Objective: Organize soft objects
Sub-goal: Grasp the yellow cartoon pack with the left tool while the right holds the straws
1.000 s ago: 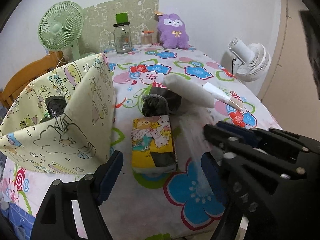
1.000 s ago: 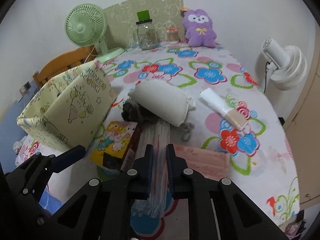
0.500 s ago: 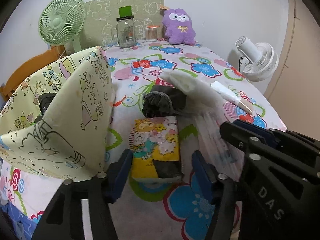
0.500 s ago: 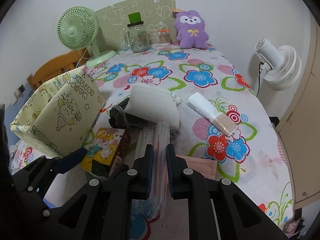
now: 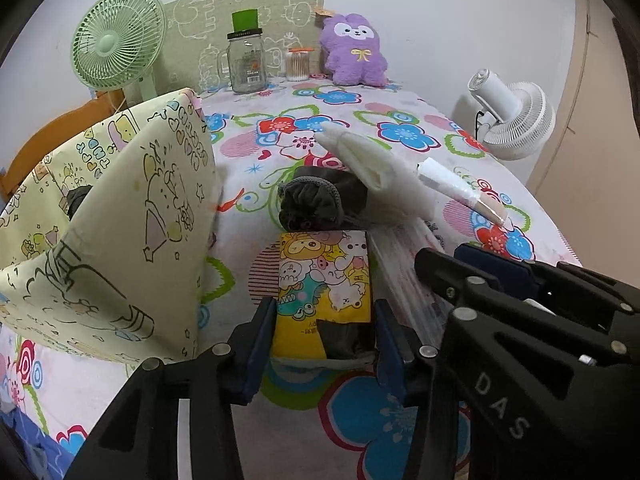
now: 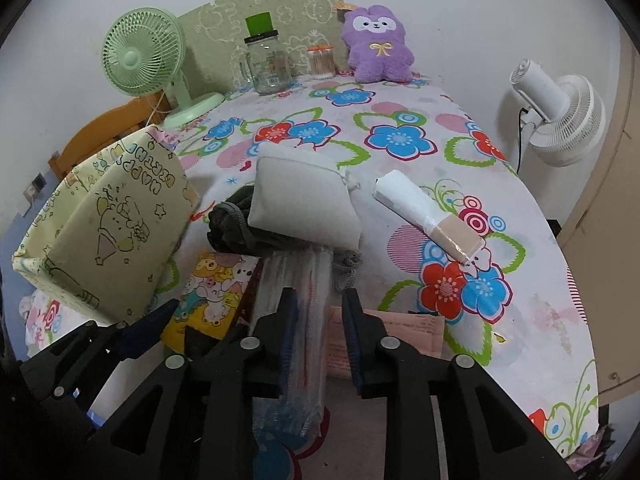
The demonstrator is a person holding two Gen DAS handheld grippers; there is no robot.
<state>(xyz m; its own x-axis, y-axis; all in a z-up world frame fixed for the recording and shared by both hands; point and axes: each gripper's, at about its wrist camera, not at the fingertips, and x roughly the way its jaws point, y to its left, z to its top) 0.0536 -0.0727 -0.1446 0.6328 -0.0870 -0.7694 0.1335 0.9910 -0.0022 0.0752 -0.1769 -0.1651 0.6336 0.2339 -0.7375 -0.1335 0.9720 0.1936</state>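
Closing from wide, the left tongs (image 5: 325, 334) now bracket the cartoon tissue pack (image 5: 325, 280) at lower centre (contact unclear), while the right tongs (image 6: 320, 322) have just parted, freeing the clear plastic packet (image 6: 298, 300).

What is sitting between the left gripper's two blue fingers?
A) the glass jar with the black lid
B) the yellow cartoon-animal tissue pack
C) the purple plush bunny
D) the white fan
B: in the left wrist view the left gripper has its blue fingers on either side of the yellow cartoon-animal tissue pack.
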